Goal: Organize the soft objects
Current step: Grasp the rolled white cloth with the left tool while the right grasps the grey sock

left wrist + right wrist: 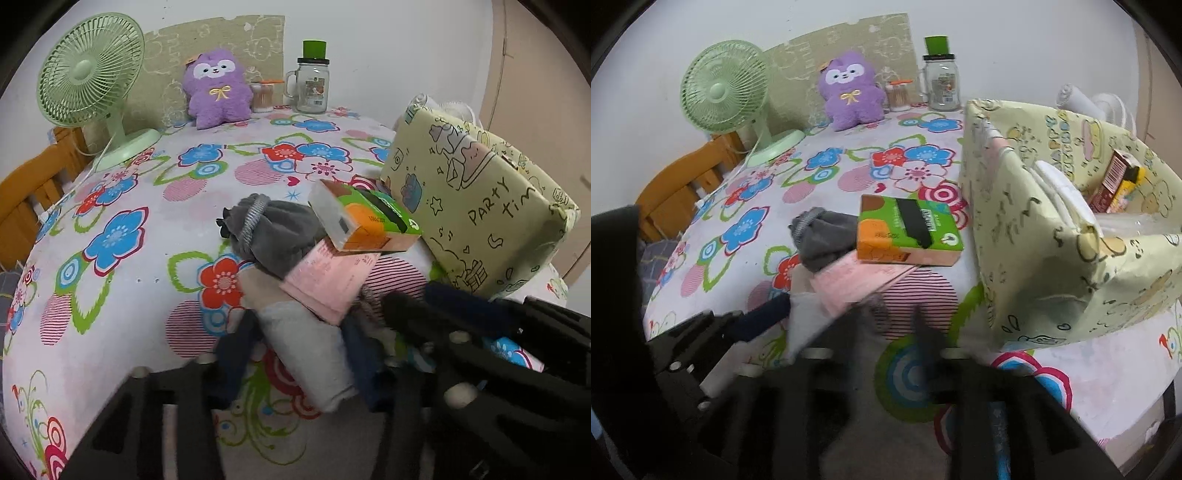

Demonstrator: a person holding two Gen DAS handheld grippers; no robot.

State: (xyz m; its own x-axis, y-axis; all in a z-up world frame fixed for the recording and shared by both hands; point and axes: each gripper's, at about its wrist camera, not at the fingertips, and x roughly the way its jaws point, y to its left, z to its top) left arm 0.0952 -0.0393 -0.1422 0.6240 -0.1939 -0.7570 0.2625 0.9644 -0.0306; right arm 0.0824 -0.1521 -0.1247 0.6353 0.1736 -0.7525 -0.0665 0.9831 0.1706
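On a flower-patterned cloth-covered surface, the left tongs are seen set around a pale grey rolled sock, their fingers on either side of it; whether it is actually clamped cannot be told. The right tongs are held open and empty above the cloth, just short of the pile. Beside the grey roll, a dark navy fabric piece is partly hidden, and a pink printed flat packet is laid over the pile's edge. A dark grey bunched cloth with a ribbed band lies further out, and a green-and-orange cardboard tissue box rests on the packet and the cloth. To the right stands a pale yellow cartoon-printed storage box, open at the top, with white folded items inside. A purple plush toy, a green desk fan and a glass jar with green lid are ranged along the far wall. The step in hand is judged to be picking the sock from the pile; a firm closing, a lift clear of the packet, and a carry to the yellow box would be called for next.
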